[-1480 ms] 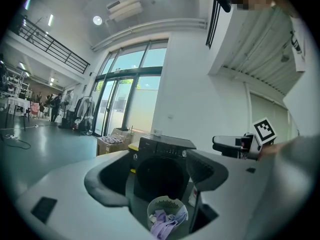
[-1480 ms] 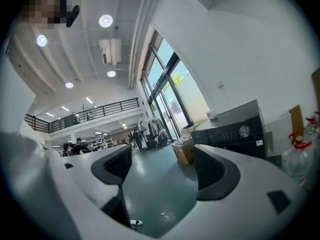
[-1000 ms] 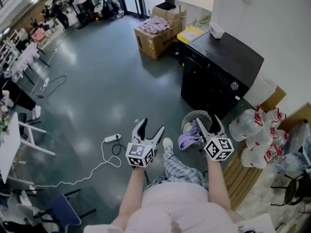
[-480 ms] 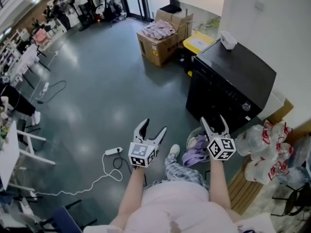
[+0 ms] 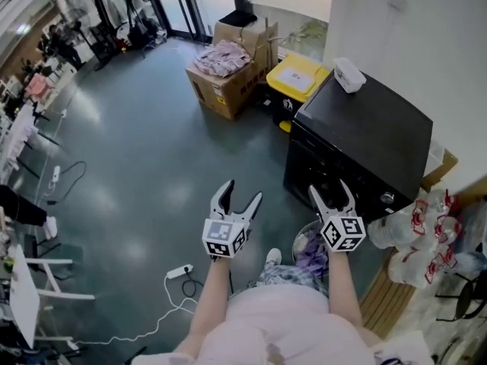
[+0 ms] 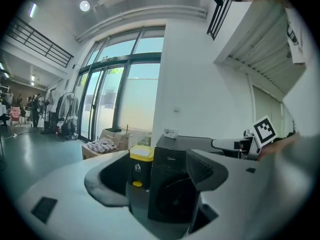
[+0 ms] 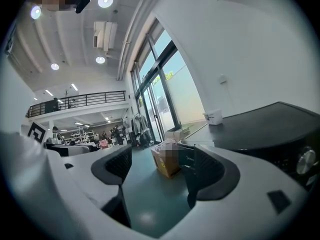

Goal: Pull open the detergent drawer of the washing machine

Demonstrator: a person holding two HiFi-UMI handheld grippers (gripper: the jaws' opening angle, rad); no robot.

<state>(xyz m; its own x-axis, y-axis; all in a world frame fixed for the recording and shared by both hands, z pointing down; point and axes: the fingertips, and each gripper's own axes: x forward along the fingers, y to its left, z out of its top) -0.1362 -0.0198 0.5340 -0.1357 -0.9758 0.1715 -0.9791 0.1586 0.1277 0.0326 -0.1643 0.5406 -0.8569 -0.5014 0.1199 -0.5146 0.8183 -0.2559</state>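
A person stands on a grey floor, holding one gripper in each hand. There is one black washing machine (image 5: 365, 120), standing ahead and to the person's right against a white wall.

The left gripper (image 5: 242, 195) has its jaws spread wide with nothing between them. The right gripper (image 5: 329, 192) is likewise spread and empty. Neither touches the machine.

The right gripper is the nearer one and hangs just before the machine's front face. The left gripper is farther off, over bare floor. In the left gripper view the machine shows framed between the jaws, still well apart from them.

The control strip (image 5: 335, 162) runs along the top of the front face, from the far left corner toward the near right, where one round knob (image 5: 388, 198) sits. The detergent drawer probably sits in this strip, but no view shows it as a separate panel. Reaching it likely means moving the right gripper forward and slightly up.

One small white container (image 5: 348, 74) rests on the machine's top. One yellow bin (image 5: 298, 74) stands just beside the machine, with two cardboard boxes (image 5: 221, 82) beyond.
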